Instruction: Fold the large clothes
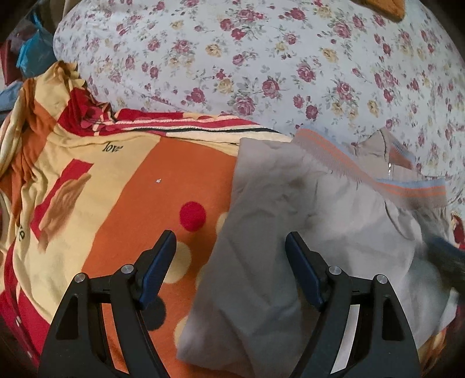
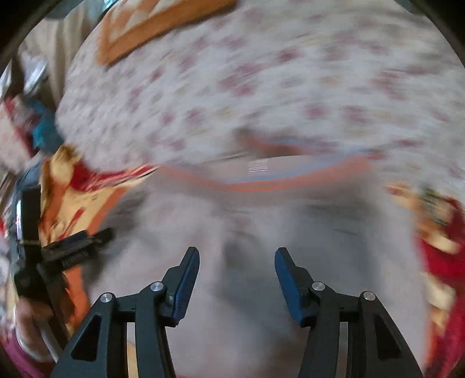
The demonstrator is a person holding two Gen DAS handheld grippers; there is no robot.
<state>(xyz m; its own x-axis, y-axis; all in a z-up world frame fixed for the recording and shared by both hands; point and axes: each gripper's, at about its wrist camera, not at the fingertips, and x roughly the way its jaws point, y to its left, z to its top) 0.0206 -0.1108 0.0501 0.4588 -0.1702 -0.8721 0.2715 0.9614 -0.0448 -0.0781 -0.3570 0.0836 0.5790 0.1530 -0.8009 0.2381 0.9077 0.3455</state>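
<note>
A pale grey jacket (image 1: 319, 209) with an orange-and-blue striped ribbed band (image 1: 348, 168) lies folded on a patterned blanket. My left gripper (image 1: 230, 237) hovers open above the jacket's left edge, with nothing between its fingers. The right wrist view is smeared by motion. In it the jacket (image 2: 261, 221) fills the lower middle. My right gripper (image 2: 237, 250) stands open over the jacket, its pads apart and pressing on nothing. The left gripper (image 2: 72, 250) shows at the left of that view, held by a hand (image 2: 29, 319). A dark blur at the right edge of the left wrist view is the right gripper (image 1: 444, 256).
An orange, yellow and red blanket (image 1: 130, 189) with dots lies under the jacket and bunches up at the left. Behind it spreads a white sheet with red roses (image 1: 261, 58). An orange-edged cloth (image 1: 386, 8) lies at the far top. Blue and dark items (image 1: 29, 52) sit beyond the bed's left edge.
</note>
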